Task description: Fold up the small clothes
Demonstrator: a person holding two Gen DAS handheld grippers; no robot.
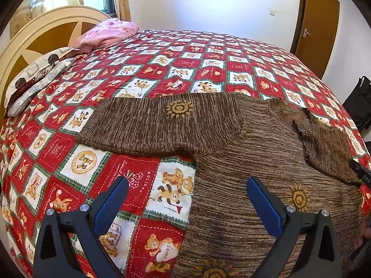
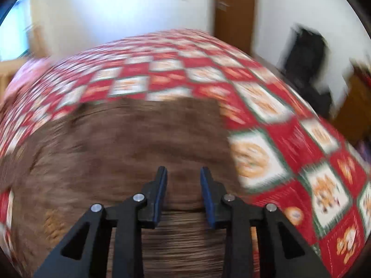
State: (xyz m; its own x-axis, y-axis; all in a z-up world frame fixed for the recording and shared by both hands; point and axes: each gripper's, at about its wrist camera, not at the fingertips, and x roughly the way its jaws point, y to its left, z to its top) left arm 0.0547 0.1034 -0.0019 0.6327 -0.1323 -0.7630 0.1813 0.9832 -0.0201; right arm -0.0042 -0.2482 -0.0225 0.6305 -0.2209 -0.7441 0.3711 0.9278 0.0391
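A small brown knit sweater (image 1: pixel 255 153) with yellow sun motifs lies flat on the bed. One sleeve (image 1: pixel 157 122) stretches out to the left; the other sleeve (image 1: pixel 324 146) is folded over the body at the right. My left gripper (image 1: pixel 187 190) is wide open and empty, above the sweater's left edge near the hem. The right wrist view is blurred by motion. There the sweater (image 2: pixel 129 146) fills the lower left, and my right gripper (image 2: pixel 184 176) hovers over it, jaws partly open with nothing between them.
The bed has a red and white checked quilt (image 1: pixel 176 64) with teddy bears. Pillows (image 1: pixel 34 78) and a pink cloth (image 1: pixel 109 32) lie at the headboard. A brown door (image 1: pixel 317 25) and a black bag (image 1: pixel 359 102) stand beyond the bed's far side.
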